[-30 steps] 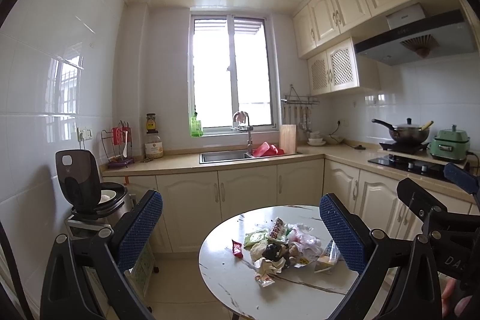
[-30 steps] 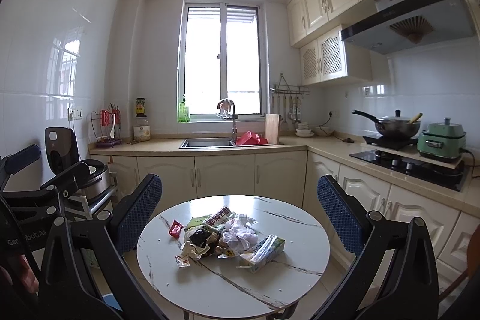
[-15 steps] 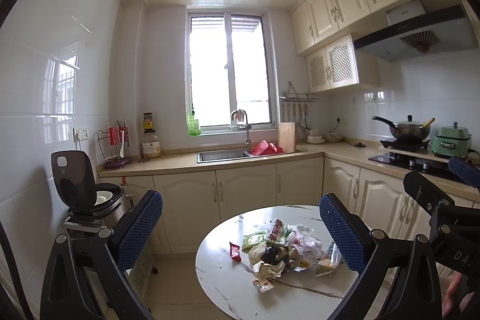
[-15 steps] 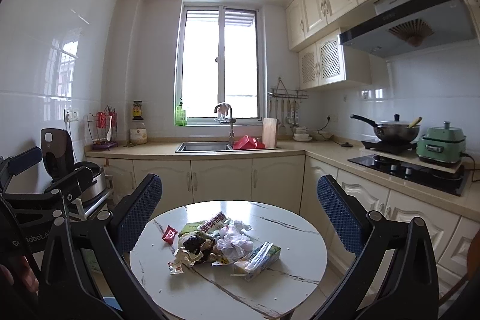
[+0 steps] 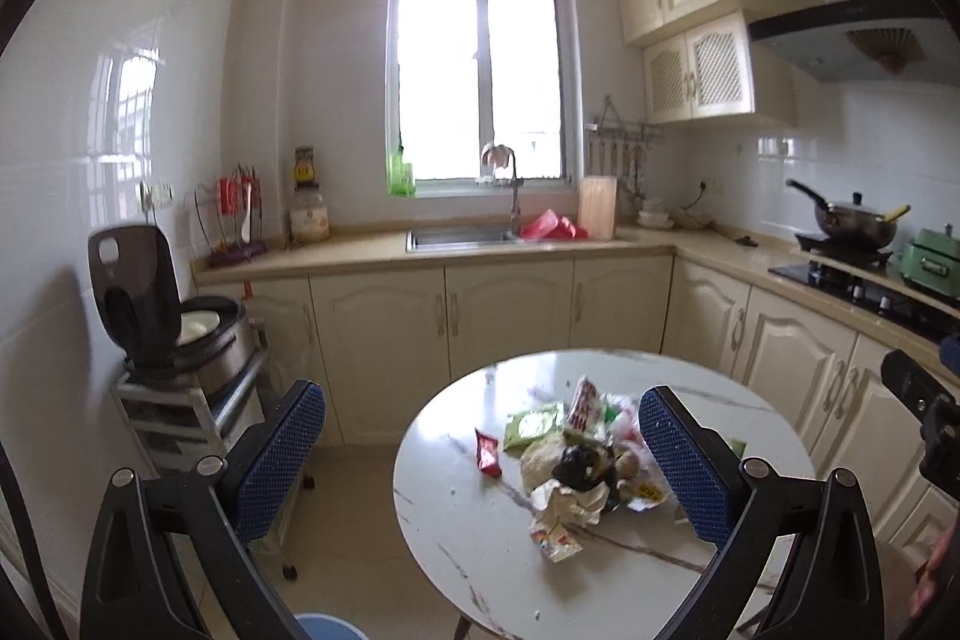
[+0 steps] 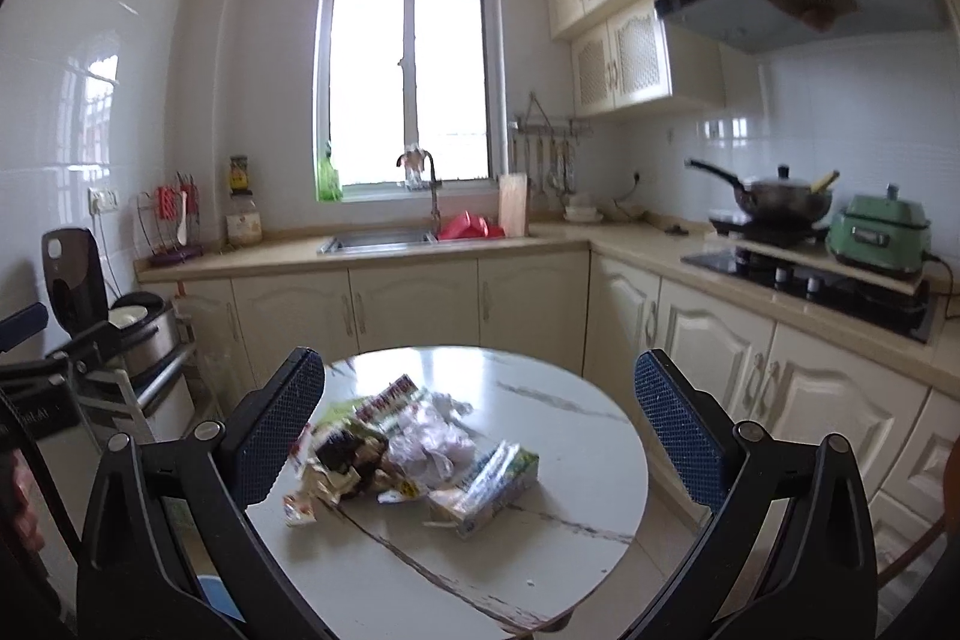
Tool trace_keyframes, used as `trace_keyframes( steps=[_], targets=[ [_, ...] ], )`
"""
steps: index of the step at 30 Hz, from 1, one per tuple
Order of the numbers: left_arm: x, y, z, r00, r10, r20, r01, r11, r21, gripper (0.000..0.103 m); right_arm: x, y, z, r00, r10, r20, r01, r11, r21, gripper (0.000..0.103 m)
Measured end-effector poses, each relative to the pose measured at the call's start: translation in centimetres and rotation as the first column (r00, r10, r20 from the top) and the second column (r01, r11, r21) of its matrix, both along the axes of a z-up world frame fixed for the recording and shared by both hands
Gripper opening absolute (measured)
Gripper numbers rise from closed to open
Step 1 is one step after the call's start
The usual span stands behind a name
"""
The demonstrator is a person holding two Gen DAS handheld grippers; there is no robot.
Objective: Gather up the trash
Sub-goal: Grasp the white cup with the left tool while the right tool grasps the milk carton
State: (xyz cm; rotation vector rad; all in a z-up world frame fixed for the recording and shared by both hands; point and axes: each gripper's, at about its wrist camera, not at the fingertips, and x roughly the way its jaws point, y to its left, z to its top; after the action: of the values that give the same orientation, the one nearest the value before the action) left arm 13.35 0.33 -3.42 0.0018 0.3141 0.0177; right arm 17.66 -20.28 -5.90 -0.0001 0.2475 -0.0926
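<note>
The trash pile [image 5: 576, 451] lies mid-worktop [image 5: 480, 538], well apart from both tongs, left [image 5: 480, 454] and right [image 6: 480, 430], which hang wide and empty. Its crumpled wrappers look light, soft and slippery; the carton [image 6: 483, 484] looks stiffest, best pinched across its narrow sides.

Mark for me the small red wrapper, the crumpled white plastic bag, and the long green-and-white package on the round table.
small red wrapper [image 5: 488, 454]: left wrist view, its middle.
crumpled white plastic bag [image 6: 433, 437]: right wrist view, the bunched centre.
long green-and-white package [image 6: 487, 487]: right wrist view, top face midway along.
</note>
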Motion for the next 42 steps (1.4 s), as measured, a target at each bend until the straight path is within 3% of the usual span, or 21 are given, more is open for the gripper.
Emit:
trace_keyframes(
  steps=[5, 10, 15, 20, 22, 26, 30, 32, 42],
  targets=[
    [6.6, -0.5, -4.4, 0.984, -0.010, -0.176, 0.011, 1.000, 0.008, 0.102, 4.3, -1.9, -5.3, 0.989, -0.012, -0.150, 0.016, 0.999, 0.030, 0.103],
    [13.3, -1.6, -9.3, 0.939, -0.031, -0.342, 0.029, 1.000, -0.010, 0.102, 7.6, -3.8, -10.5, 0.959, -0.007, -0.284, 0.030, 0.997, 0.078, 0.103],
    [17.6, -2.8, -12.8, 0.901, -0.025, -0.433, 0.034, 0.999, 0.013, 0.102, 10.1, -5.2, -14.7, 0.923, 0.014, -0.385, 0.031, 0.994, 0.109, 0.103],
    [20.8, -3.4, -14.2, 0.892, 0.043, -0.451, 0.002, 0.995, 0.098, 0.095, 11.9, -6.3, -16.8, 0.890, 0.028, -0.456, 0.046, 0.987, 0.152, 0.103],
    [21.9, -3.2, -14.4, 0.881, 0.020, -0.472, 0.021, 0.996, 0.082, 0.081, 12.7, -6.4, -17.3, 0.879, 0.054, -0.473, 0.037, 0.983, 0.181, 0.103],
    [23.3, -2.0, -14.3, 0.874, -0.073, -0.480, 0.070, 0.997, -0.025, 0.058, 13.6, -6.0, -17.3, 0.876, 0.106, -0.471, 0.009, 0.972, 0.235, 0.103],
    [23.5, -0.7, -14.0, 0.877, -0.127, -0.463, 0.111, 0.992, -0.061, 0.024, 15.0, -5.0, -16.7, 0.881, 0.093, -0.463, 0.019, 0.972, 0.233, 0.103],
    [23.6, 0.2, -14.1, 0.873, -0.158, -0.461, 0.131, 0.987, -0.091, 0.022, 16.4, -4.7, -17.0, 0.873, 0.037, -0.487, 0.066, 0.979, 0.193, 0.103],
    [21.4, 3.8, -15.0, 0.867, -0.236, -0.439, 0.183, 0.970, -0.160, 0.019, 19.6, -5.1, -17.0, 0.828, 0.031, -0.560, 0.117, 0.967, 0.227, 0.103]
  ],
)
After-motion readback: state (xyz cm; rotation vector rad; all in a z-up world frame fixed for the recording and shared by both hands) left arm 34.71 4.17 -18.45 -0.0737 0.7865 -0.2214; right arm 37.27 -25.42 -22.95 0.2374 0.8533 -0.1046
